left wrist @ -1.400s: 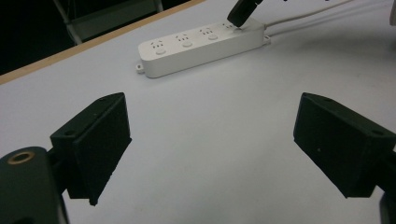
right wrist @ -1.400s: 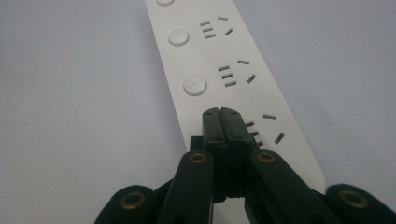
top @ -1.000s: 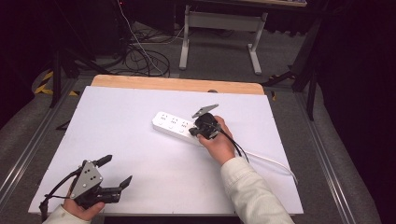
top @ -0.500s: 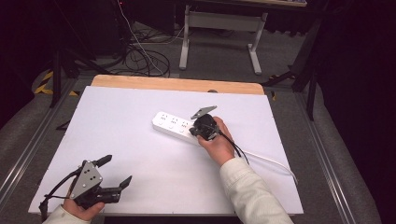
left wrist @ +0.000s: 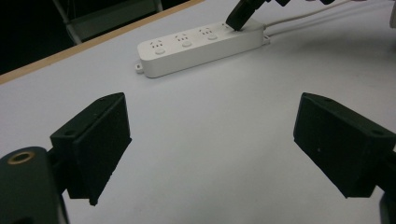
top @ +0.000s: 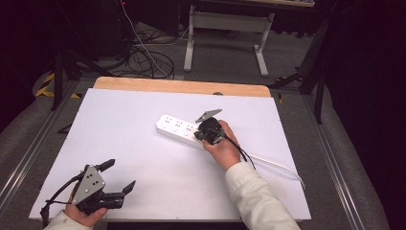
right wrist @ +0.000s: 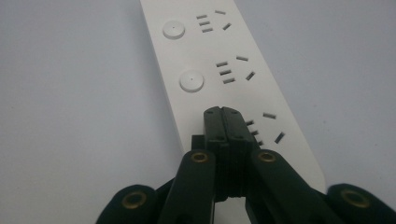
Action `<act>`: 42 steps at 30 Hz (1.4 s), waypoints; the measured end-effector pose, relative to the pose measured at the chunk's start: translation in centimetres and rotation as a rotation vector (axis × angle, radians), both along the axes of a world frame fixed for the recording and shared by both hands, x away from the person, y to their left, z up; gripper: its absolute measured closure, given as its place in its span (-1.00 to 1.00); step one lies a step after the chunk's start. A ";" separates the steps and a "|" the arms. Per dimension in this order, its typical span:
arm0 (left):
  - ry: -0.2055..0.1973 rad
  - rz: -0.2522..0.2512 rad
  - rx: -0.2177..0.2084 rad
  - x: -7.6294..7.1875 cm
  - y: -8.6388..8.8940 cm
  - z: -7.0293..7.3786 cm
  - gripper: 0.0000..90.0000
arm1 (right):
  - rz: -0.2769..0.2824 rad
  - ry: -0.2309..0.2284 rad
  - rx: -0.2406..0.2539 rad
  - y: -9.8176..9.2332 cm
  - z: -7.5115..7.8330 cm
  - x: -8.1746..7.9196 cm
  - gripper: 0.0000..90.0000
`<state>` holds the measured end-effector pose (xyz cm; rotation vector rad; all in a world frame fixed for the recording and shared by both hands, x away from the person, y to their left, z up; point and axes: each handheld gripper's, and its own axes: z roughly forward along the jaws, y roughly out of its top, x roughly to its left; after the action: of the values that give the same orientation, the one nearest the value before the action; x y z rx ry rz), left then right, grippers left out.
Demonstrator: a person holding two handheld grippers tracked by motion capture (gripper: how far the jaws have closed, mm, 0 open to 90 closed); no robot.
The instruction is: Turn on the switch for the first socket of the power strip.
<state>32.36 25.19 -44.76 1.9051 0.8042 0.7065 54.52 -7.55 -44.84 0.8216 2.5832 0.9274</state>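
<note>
Power strip (top: 182, 128): closed right claw (right wrist: 227, 112) tip on it.

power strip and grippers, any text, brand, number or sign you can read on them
None: no readable words, brands or numbers in these views.
Power strip: plain white top with round buttons and socket slots, no print visible.
Right gripper: bare black jaws closed together over the strip, no marking.
Left gripper: grey plate with small holes, no lettering legible.
Floor, far left of the high view: yellow-black hazard stripes, a sign without text.
</note>
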 end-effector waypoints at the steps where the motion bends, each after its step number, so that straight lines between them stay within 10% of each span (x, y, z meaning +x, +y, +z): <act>1: 0.000 0.000 0.000 0.0 0.0 0.0 -0.75 | -0.001 0.003 0.004 0.0 0.0 0.0 1.00; 27: 0.003 0.003 0.000 0.0 0.0 0.0 -0.75 | -0.019 0.003 -0.013 0.3 -0.1 -0.1 1.00; 42: 0.005 0.006 -0.008 0.0 -0.1 0.0 -0.75 | 0.002 -0.076 0.078 -0.9 4.2 -1.7 1.00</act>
<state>32.39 25.11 -44.74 1.8993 0.8149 0.7014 52.82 -8.45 -40.67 0.7876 2.4976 1.0447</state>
